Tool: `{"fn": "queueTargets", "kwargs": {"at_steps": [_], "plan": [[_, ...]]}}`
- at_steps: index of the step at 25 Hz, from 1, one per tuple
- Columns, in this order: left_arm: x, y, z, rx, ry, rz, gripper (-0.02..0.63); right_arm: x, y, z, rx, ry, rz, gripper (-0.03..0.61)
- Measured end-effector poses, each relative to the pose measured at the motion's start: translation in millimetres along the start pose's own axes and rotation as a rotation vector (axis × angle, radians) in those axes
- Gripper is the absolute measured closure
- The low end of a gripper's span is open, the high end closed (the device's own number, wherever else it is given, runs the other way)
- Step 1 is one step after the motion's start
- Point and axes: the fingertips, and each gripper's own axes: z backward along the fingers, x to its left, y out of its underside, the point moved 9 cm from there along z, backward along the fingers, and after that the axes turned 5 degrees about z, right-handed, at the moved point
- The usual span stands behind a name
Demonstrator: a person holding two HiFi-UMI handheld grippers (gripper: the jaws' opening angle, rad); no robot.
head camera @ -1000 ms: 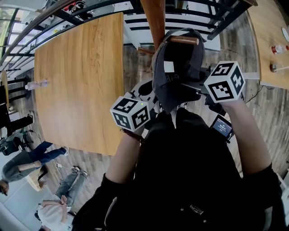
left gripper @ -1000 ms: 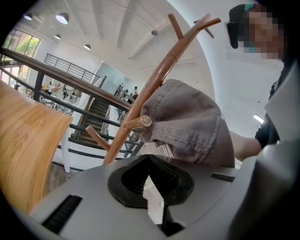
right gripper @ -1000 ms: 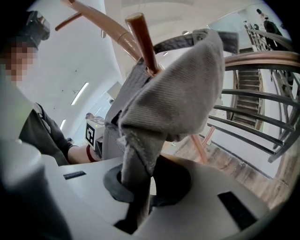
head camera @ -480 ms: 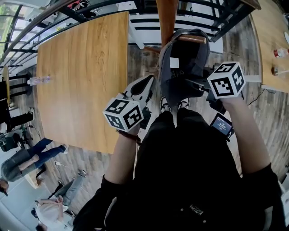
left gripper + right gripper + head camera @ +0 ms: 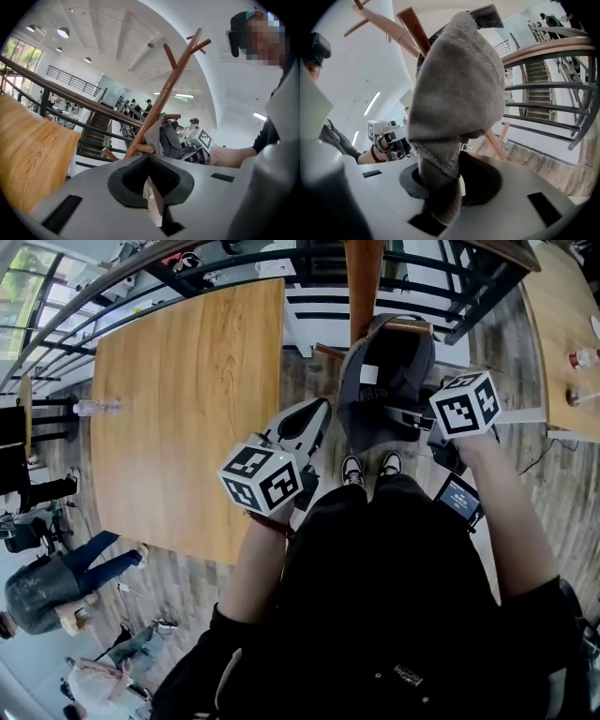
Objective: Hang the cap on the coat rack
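Observation:
A dark grey cap [image 5: 384, 381] hangs over a peg [image 5: 405, 324] of the wooden coat rack [image 5: 364, 277]. My right gripper [image 5: 410, 416] is at the cap's lower right edge. In the right gripper view the cap [image 5: 459, 84] droops with its brim down between the jaws of my right gripper [image 5: 445, 187]. Those jaws have just been opening and a dark gap shows beside the brim. My left gripper [image 5: 314, 418] is apart from the cap, to its lower left, jaws together and empty. The left gripper view looks over my left gripper [image 5: 152, 197] to the cap [image 5: 168, 138] on the rack [image 5: 164, 98].
A large wooden table [image 5: 178, 399] with a plastic bottle [image 5: 94, 407] fills the left. A dark railing [image 5: 441, 268] runs behind the rack. Another table [image 5: 562, 315] with bottles is at the right. The person's shoes [image 5: 352, 468] stand below the cap. People sit at the lower left.
My left gripper has come out from under the cap toward the lower left and is now free of it. The right gripper stays at the cap's edge, slightly lower.

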Motion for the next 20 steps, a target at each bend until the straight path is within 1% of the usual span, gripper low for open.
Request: {"fn": "queueTargets", "kwargs": {"at_steps": [3, 6, 8, 11, 17, 20], "plan": [[-2.6, -6.4, -4.1, -0.013, 0.017, -0.024, 0.607, -7.0, 1.1, -0.2, -0.014, 0.031, -0.009, 0.445], [-8.2, -13.0, -1.9, -0.024, 0.039, -0.050, 0.607, -12.6, 7.9, 0.5, -0.025, 0.045, -0.040, 0.431], [-11.5, -14.8, 4.0, -0.030, 0.056, -0.061, 0.607, -15.5, 18.2, 0.7, -0.010, 0.086, -0.053, 0.416], [-15.7, -16.8, 17.3, -0.035, 0.081, -0.076, 0.607, -14.5, 34.9, -0.2, 0.007, 0.162, -0.076, 0.408], [-24.6, -21.2, 25.0, -0.034, 0.123, -0.099, 0.607, -28.3, 63.2, 4.3, 0.028, 0.242, -0.145, 0.399], [-24.9, -23.3, 23.7, -0.032, 0.132, -0.110, 0.607, -36.1, 75.0, 8.7, 0.030, 0.260, -0.183, 0.399]]}}
